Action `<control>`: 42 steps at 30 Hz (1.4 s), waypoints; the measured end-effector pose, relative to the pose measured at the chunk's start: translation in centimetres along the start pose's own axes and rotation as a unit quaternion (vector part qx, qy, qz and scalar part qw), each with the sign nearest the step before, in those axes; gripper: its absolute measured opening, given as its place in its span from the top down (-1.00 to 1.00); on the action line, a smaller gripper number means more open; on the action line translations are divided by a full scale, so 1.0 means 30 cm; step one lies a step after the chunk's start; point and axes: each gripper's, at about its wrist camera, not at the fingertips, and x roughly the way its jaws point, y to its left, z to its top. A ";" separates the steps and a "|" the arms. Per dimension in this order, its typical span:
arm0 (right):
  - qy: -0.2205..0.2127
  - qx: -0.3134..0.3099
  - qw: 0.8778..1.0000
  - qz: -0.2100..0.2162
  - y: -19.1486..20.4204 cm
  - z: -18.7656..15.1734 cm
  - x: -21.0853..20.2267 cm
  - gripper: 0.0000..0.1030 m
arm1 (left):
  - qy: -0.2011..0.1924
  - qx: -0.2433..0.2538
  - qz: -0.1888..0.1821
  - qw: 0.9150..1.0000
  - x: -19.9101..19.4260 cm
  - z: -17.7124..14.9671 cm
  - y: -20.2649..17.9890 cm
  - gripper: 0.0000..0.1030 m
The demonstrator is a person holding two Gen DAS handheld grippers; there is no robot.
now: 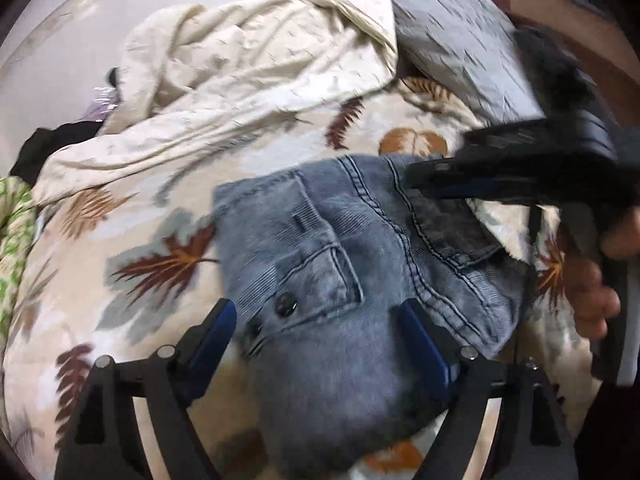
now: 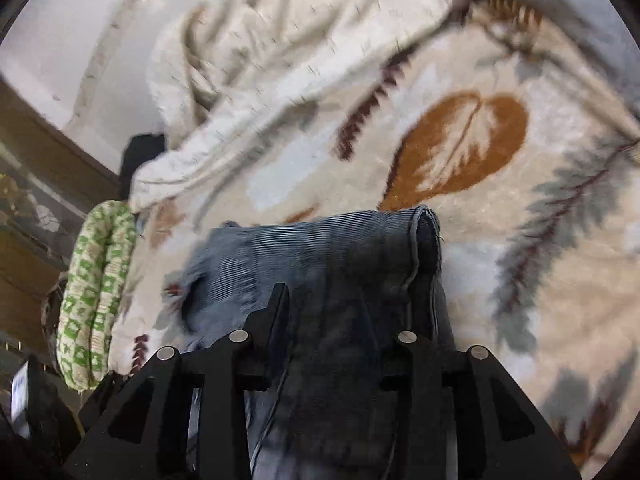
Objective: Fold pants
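Observation:
Blue-grey jeans (image 1: 340,264) lie on a leaf-patterned blanket (image 1: 152,216), waist end with a back pocket and a button facing me. My left gripper (image 1: 320,324) is open, its blue-padded fingers straddling the denim by the button. My right gripper (image 1: 416,178) enters from the right, held by a hand, and is shut on the jeans' edge. In the right wrist view the jeans (image 2: 328,256) drape over and between the right gripper's fingers (image 2: 352,320), a hem end lifted above the blanket (image 2: 520,208).
A crumpled cream garment (image 1: 240,92) lies behind the jeans. A grey folded garment (image 1: 460,32) is at the back right. A green-patterned cloth (image 2: 96,296) sits at the blanket's left edge, dark items (image 1: 48,148) beyond it.

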 end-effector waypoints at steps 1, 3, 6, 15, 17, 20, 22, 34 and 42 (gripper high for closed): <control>-0.021 -0.010 1.000 0.000 0.023 -0.026 -0.061 0.33 | -0.002 -0.006 0.012 1.000 -0.026 -0.004 0.004 -0.75; -0.057 -0.026 0.998 -0.011 0.057 -0.074 -0.150 0.27 | -0.004 -0.018 0.047 0.999 -0.073 -0.003 0.007 -0.77; -0.115 -0.048 0.992 -0.025 0.091 -0.176 -0.291 0.14 | -0.020 -0.021 0.094 0.995 -0.156 -0.005 0.000 -0.80; -0.260 -0.114 0.956 -0.079 0.189 -0.433 -0.557 -0.48 | -0.109 -0.070 0.164 0.978 -0.438 -0.060 0.019 -0.99; -0.288 -0.123 0.946 -0.080 0.207 -0.468 -0.590 -0.52 | -0.116 -0.079 0.172 0.975 -0.485 -0.078 0.028 -0.99; -0.321 -0.126 0.936 -0.066 0.225 -0.508 -0.629 -0.64 | -0.126 -0.081 0.188 0.971 -0.549 -0.099 0.030 -0.99; -0.333 -0.141 0.930 -0.064 0.250 -0.535 -0.638 -0.65 | -0.136 -0.082 0.196 0.968 -0.590 -0.110 0.029 -1.00; -0.355 -0.211 0.908 -0.064 0.376 -0.647 -0.645 -0.71 | -0.159 -0.106 0.229 0.954 -0.712 -0.163 0.072 -1.00; -0.288 -0.181 0.937 -0.084 0.318 -0.604 -0.548 -0.71 | -0.123 -0.130 0.235 0.955 -0.629 -0.239 0.160 -1.00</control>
